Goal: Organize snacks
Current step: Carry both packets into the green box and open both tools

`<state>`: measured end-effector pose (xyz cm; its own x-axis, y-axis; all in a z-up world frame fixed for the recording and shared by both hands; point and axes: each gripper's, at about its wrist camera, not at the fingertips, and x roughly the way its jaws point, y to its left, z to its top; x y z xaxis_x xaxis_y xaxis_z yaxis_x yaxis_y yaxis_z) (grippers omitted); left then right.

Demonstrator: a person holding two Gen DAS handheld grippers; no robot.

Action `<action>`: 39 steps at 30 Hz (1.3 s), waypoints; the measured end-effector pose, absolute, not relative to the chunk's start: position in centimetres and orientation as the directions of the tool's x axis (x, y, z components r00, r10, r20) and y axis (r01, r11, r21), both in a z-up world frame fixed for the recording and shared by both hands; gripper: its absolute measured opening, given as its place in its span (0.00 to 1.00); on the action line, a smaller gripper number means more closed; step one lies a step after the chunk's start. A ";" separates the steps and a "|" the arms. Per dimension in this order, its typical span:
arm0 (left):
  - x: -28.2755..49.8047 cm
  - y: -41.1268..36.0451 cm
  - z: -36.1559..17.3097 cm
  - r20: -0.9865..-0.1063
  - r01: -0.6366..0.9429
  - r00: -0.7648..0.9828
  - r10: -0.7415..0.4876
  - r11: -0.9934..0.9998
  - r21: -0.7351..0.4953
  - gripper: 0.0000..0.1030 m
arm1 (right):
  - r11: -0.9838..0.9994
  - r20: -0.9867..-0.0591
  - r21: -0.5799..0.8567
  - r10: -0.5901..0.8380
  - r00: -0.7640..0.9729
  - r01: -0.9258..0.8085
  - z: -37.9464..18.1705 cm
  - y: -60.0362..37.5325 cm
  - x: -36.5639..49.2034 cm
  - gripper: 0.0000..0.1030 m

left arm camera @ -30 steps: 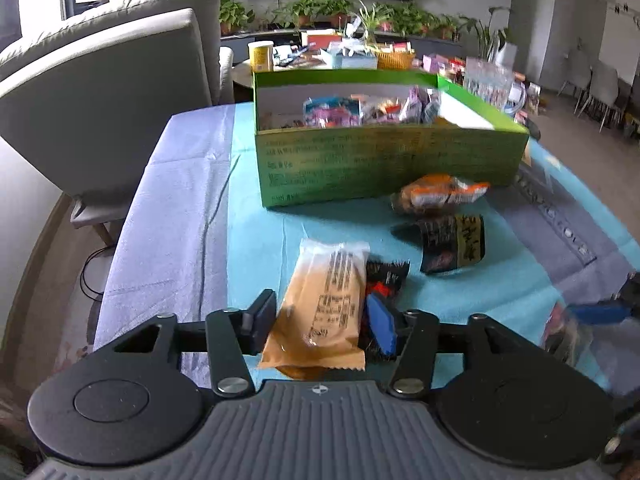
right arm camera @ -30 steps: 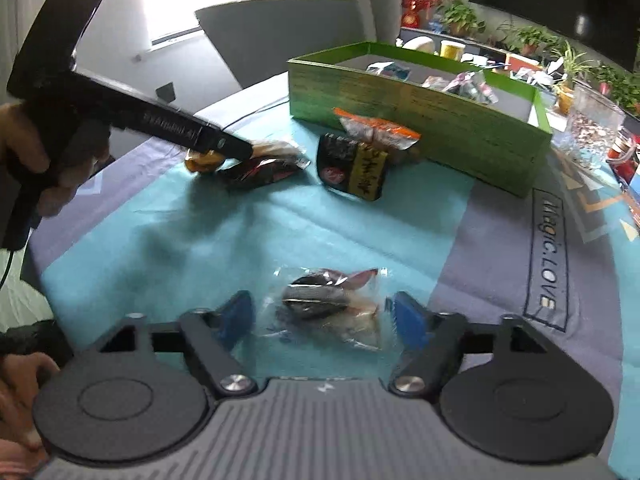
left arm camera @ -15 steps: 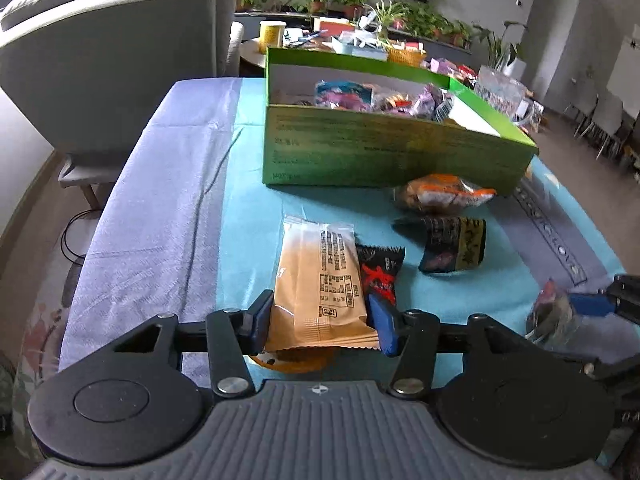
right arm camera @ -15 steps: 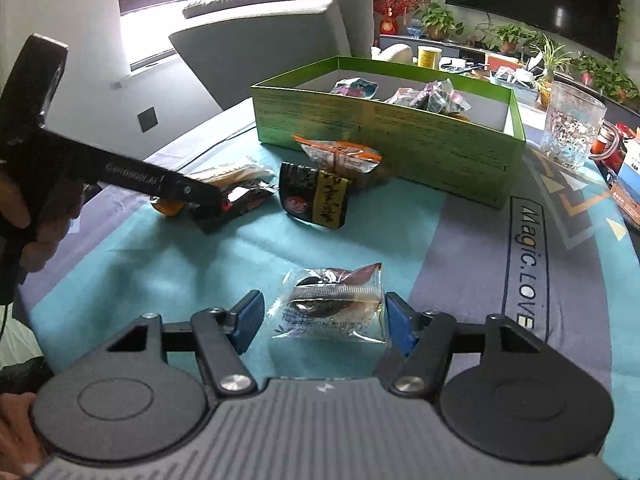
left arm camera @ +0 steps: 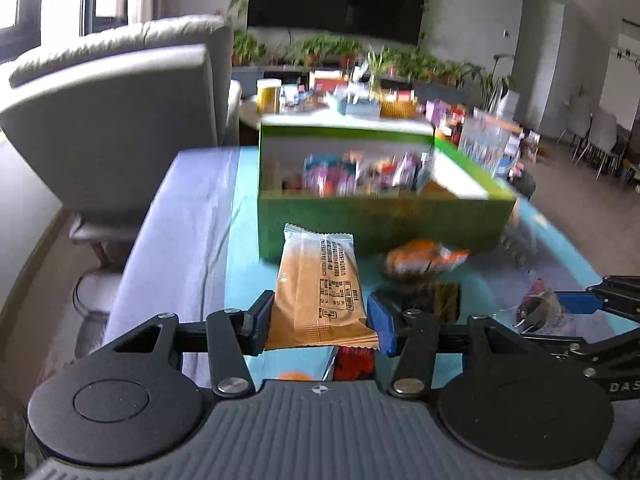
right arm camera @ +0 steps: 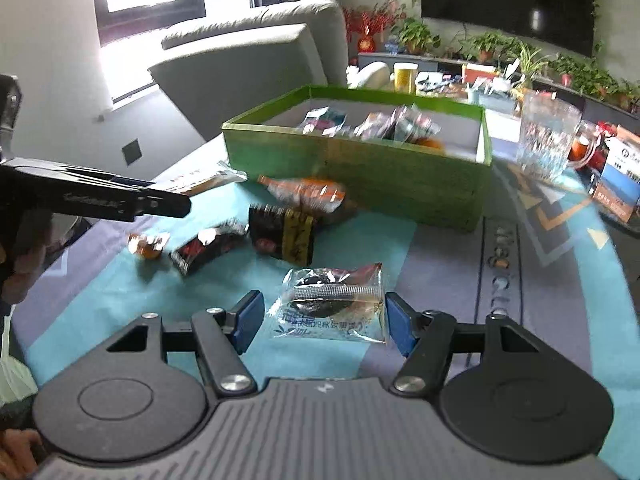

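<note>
My left gripper [left arm camera: 320, 320] is shut on a tan snack packet [left arm camera: 320, 288] and holds it lifted above the table, short of the green box [left arm camera: 380, 216]. My right gripper [right arm camera: 322, 320] is shut on a clear packet with dark contents [right arm camera: 332, 300], raised off the cloth. The green box [right arm camera: 360, 168] holds several wrapped snacks. On the cloth lie an orange packet [right arm camera: 308, 192], a black-and-yellow packet [right arm camera: 282, 236], a black-and-red packet [right arm camera: 208, 246] and a small orange sweet [right arm camera: 146, 244].
A grey armchair [left arm camera: 120, 120] stands left of the table. A glass jug [right arm camera: 548, 140] and a blue-white carton [right arm camera: 620, 184] stand right of the box. Cluttered shelves with plants lie behind.
Both grippers have lifted their packets off the cloth. The left gripper has carried the tan packet up and toward the green box, uncovering the black-and-red packet and the orange sweet.
</note>
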<state>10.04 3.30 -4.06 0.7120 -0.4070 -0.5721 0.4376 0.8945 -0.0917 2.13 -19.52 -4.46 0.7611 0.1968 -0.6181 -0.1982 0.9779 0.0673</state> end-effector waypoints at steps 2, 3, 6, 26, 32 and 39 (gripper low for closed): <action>10.1 3.2 -3.1 -0.547 0.439 0.727 -0.414 0.894 -0.093 0.46 | 0.979 -0.595 0.066 0.193 0.780 -0.192 -3.7 -19.8 2.6 0.48; 10.1 3.1 -2.8 -0.537 0.440 0.734 -0.416 0.893 -0.092 0.46 | 0.980 -0.585 0.064 0.190 0.789 -0.189 -3.3 -20.0 2.9 0.48; 10.7 2.7 -2.0 -0.519 0.441 0.744 -0.420 0.893 -0.091 0.46 | 0.983 -0.550 0.054 0.175 0.817 -0.175 -2.3 -20.5 3.6 0.48; 15.2 -1.0 -0.2 -0.472 0.455 0.768 -0.433 0.887 -0.074 0.46 | 0.993 -0.485 0.107 0.092 0.870 -0.045 -0.2 -24.0 10.4 0.48; 16.9 -2.0 -0.1 -0.476 0.459 0.764 -0.435 0.886 -0.073 0.35 | 0.990 -0.498 0.133 0.105 0.861 -0.044 -0.5 -24.3 12.0 0.48; 19.3 -2.7 -1.2 -0.510 0.443 0.744 -0.432 0.890 -0.108 0.34 | 0.987 -0.513 0.158 0.110 0.852 -0.032 -1.2 -24.8 13.5 0.48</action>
<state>19.25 -2.67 -1.22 0.7438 -0.4321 -0.5100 0.4431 0.8900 -0.1079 13.47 -24.75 -1.19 0.8516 0.1095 -0.5126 -0.0317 0.9869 0.1582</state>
